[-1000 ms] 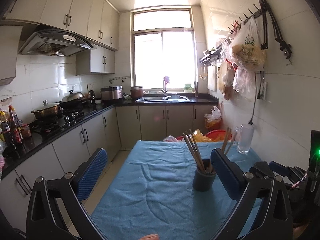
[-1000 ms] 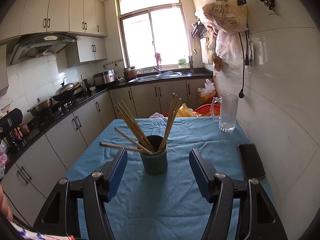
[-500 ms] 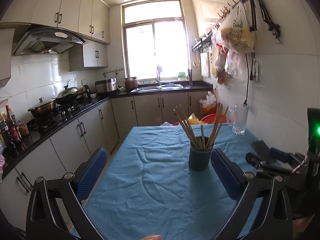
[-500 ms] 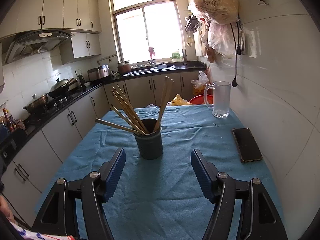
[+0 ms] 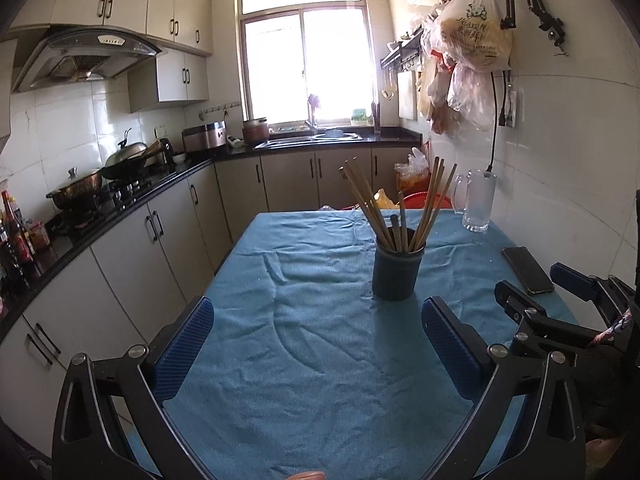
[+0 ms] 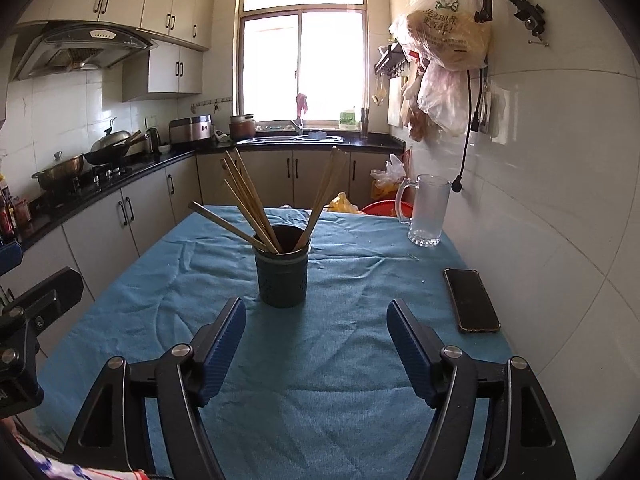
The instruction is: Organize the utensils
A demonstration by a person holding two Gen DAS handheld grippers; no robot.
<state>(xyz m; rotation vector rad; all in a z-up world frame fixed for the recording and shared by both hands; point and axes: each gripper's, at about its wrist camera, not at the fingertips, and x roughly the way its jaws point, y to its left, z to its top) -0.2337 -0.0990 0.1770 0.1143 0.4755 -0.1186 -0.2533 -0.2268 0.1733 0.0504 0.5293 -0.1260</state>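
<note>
A dark round holder (image 5: pixel 396 274) stands on the blue tablecloth (image 5: pixel 312 352) and holds several wooden chopsticks (image 5: pixel 368 204) fanned out. It also shows in the right wrist view (image 6: pixel 282 272) with its chopsticks (image 6: pixel 248 204). My left gripper (image 5: pixel 316 344) is open and empty, low over the cloth, with the holder ahead and to the right. My right gripper (image 6: pixel 316 344) is open and empty, just short of the holder, and it shows at the right in the left wrist view (image 5: pixel 560 296).
A glass mug (image 6: pixel 428 210) stands at the table's far right near the tiled wall. A black phone (image 6: pixel 471 299) lies at the right edge. Kitchen cabinets and a counter with pots (image 5: pixel 76 192) run along the left. Bags (image 6: pixel 448 36) hang on the wall above.
Both grippers have drawn back from the holder toward the near side of the table. The holder looks smaller and further off in the right wrist view. Both stay open.
</note>
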